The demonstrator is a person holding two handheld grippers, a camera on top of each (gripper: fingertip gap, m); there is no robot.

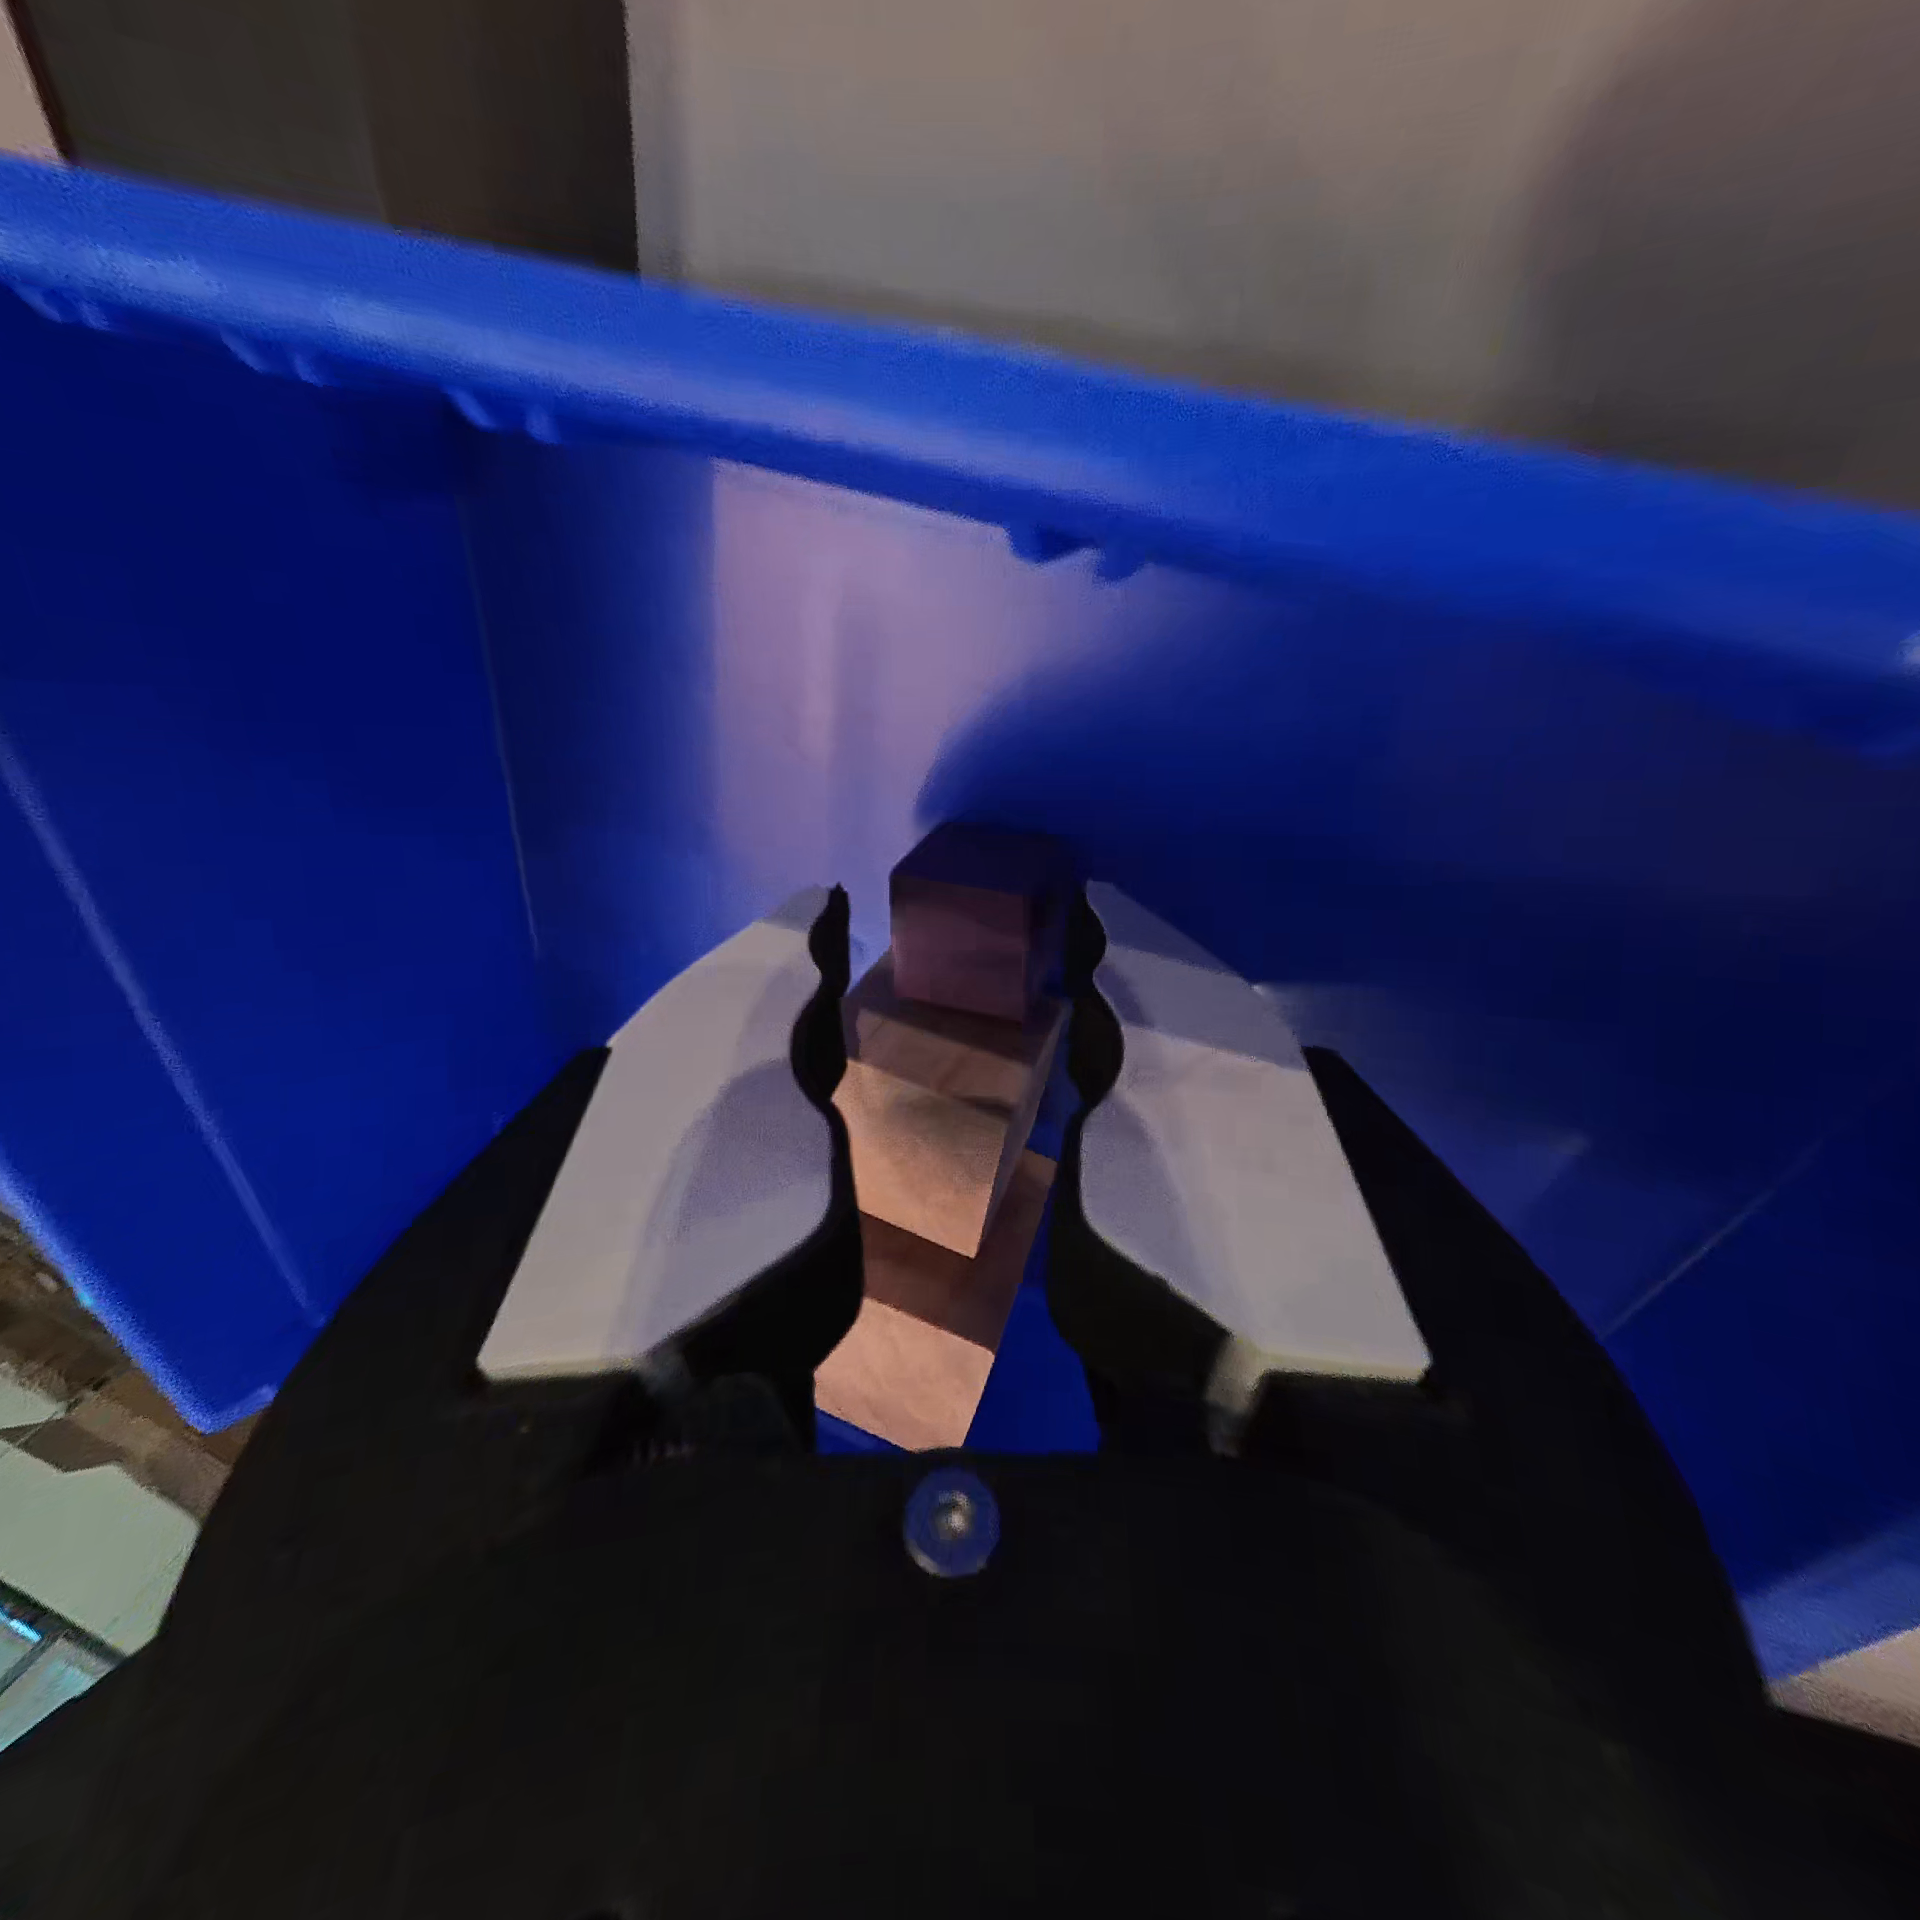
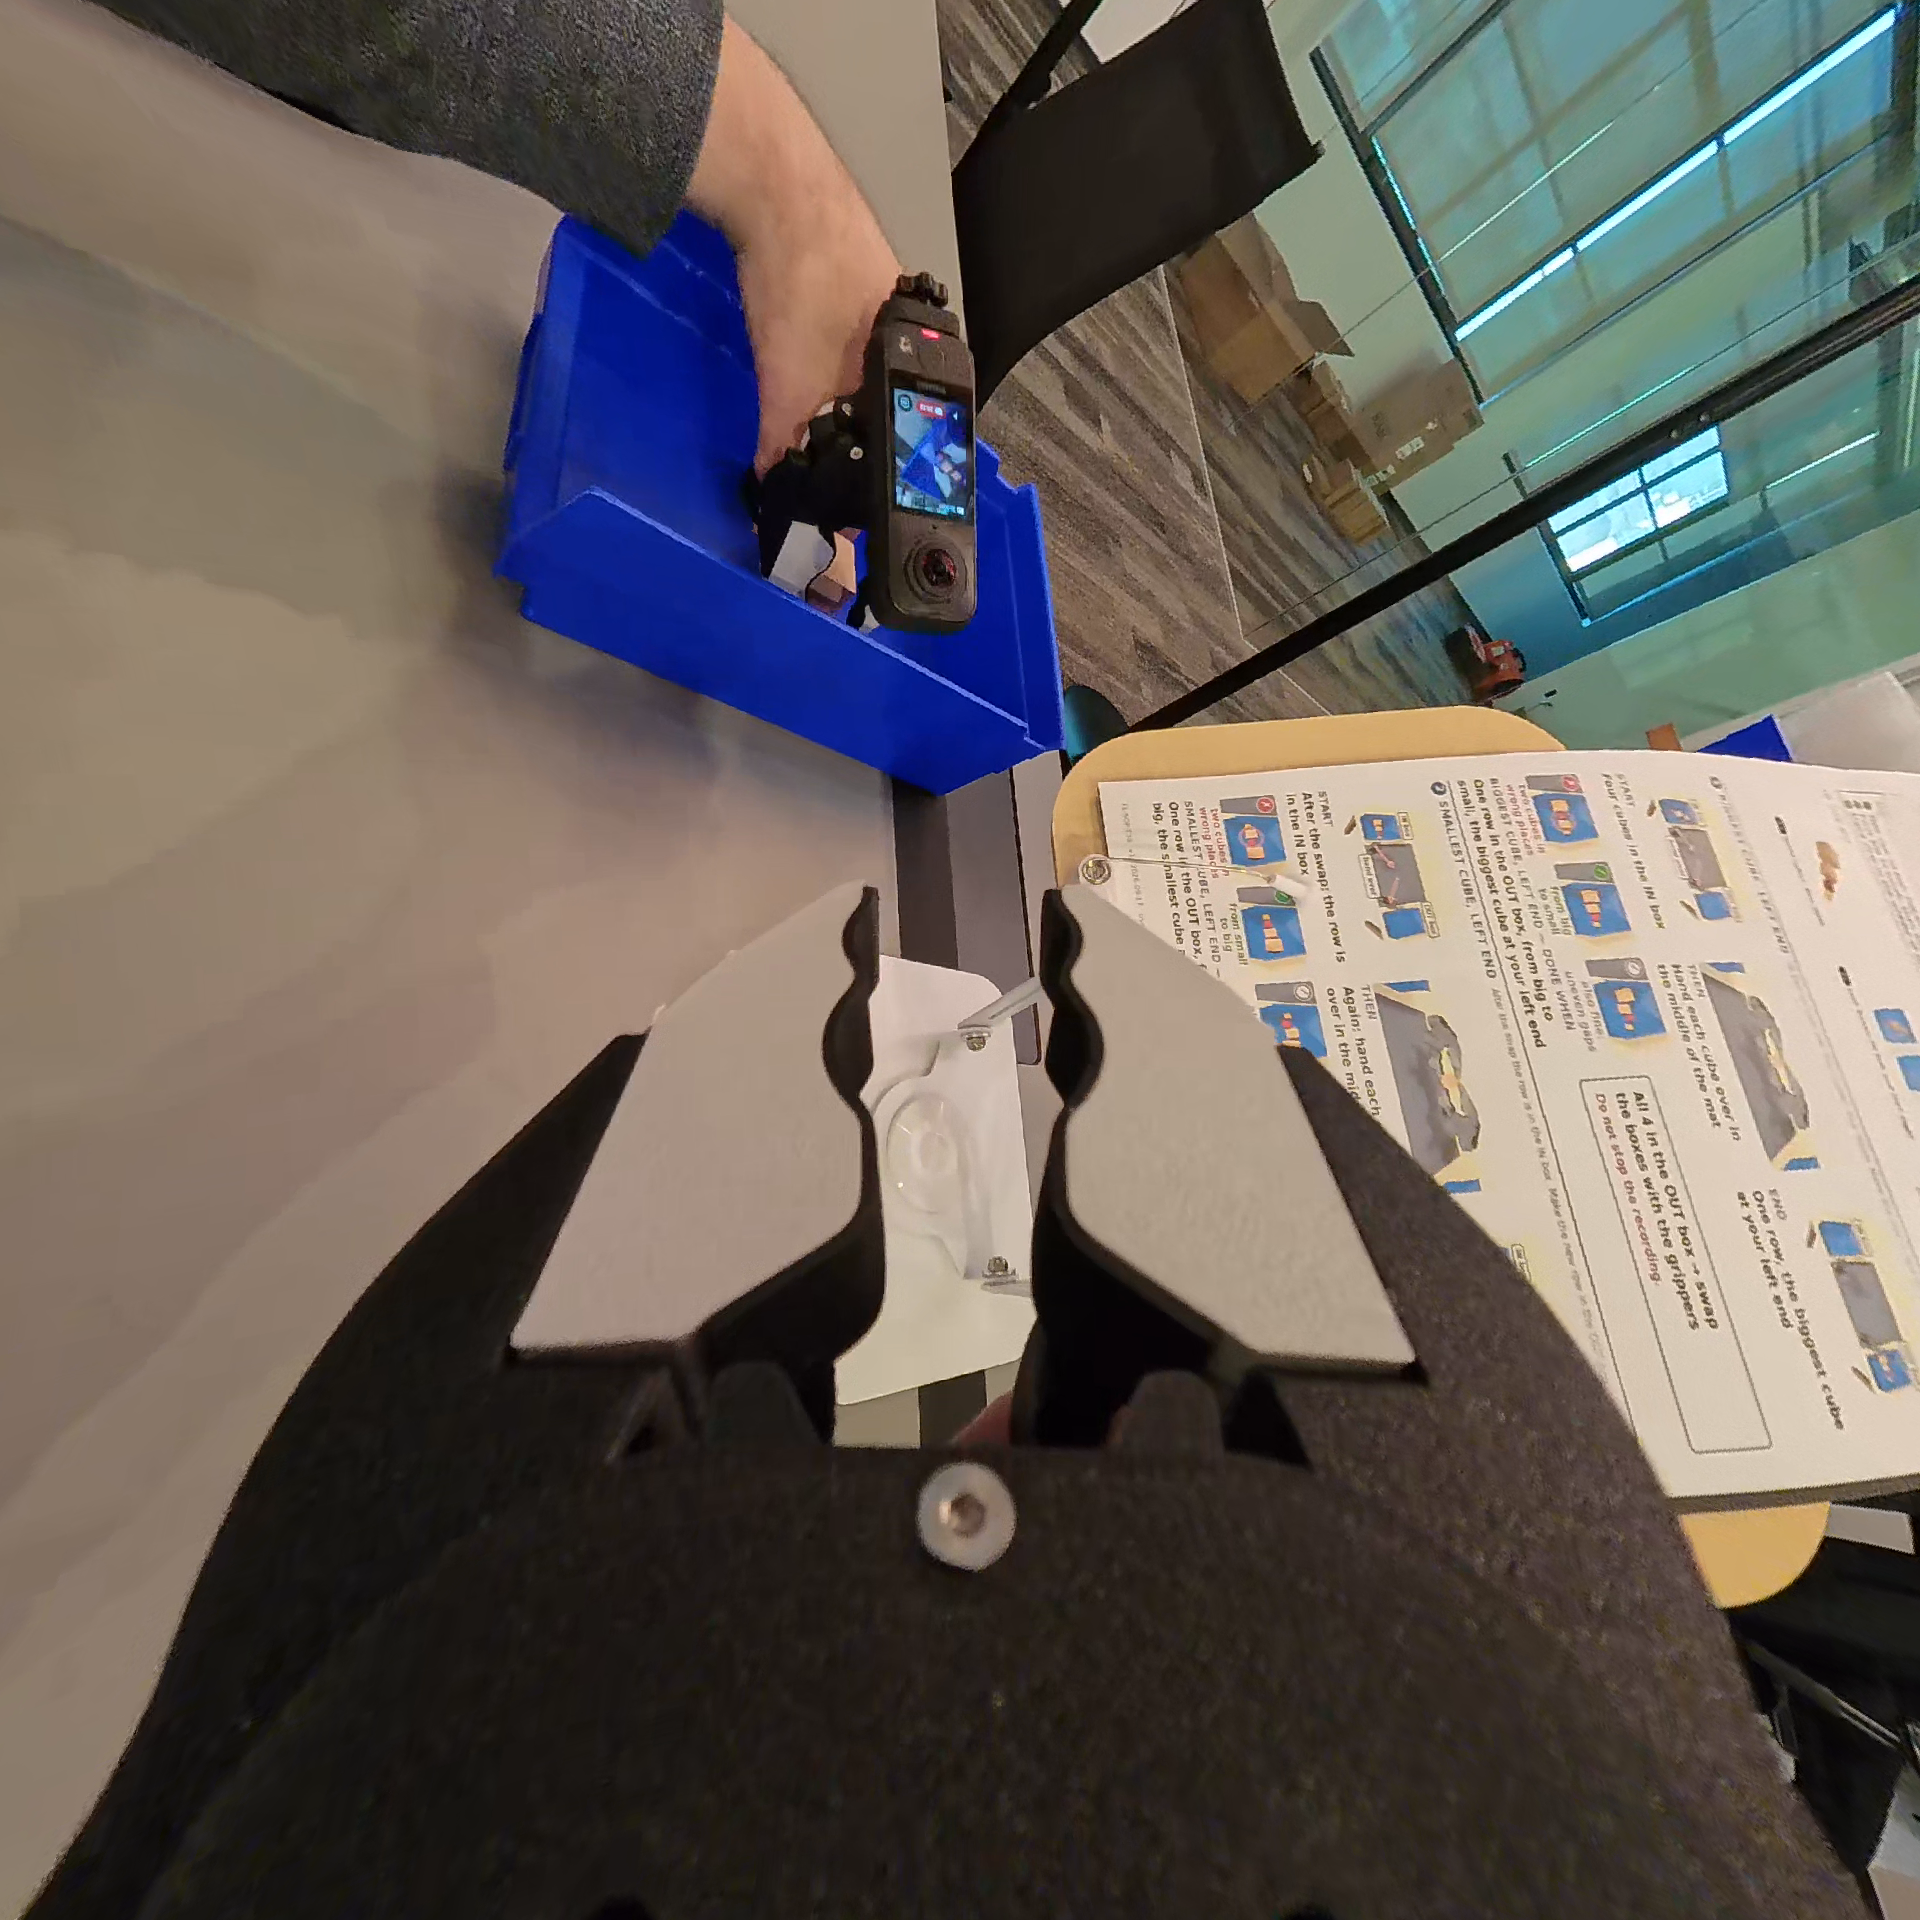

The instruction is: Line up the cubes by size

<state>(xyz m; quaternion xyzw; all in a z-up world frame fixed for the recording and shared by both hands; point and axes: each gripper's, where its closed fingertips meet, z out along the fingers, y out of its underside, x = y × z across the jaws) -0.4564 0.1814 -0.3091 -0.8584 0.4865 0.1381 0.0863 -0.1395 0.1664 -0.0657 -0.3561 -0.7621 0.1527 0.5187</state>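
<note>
A row of pale wooden cubes (image 1: 940, 1143) is seen lined up inside a deep blue plastic bin (image 1: 312, 779) in the left wrist view only, the smallest cube (image 1: 977, 935) at the far end near the bin wall. The left hand-held gripper (image 1: 961, 925) is held with its jaws apart around that cube, a gap showing on the left side; little room is left between the row and the wall. In the right wrist view, the bin (image 2: 727, 644) is shown from outside at the grey bench (image 2: 260, 831) edge, the right hand-held gripper (image 2: 956, 925) parted and empty beside a printed instruction sheet (image 2: 1558, 1039).
</note>
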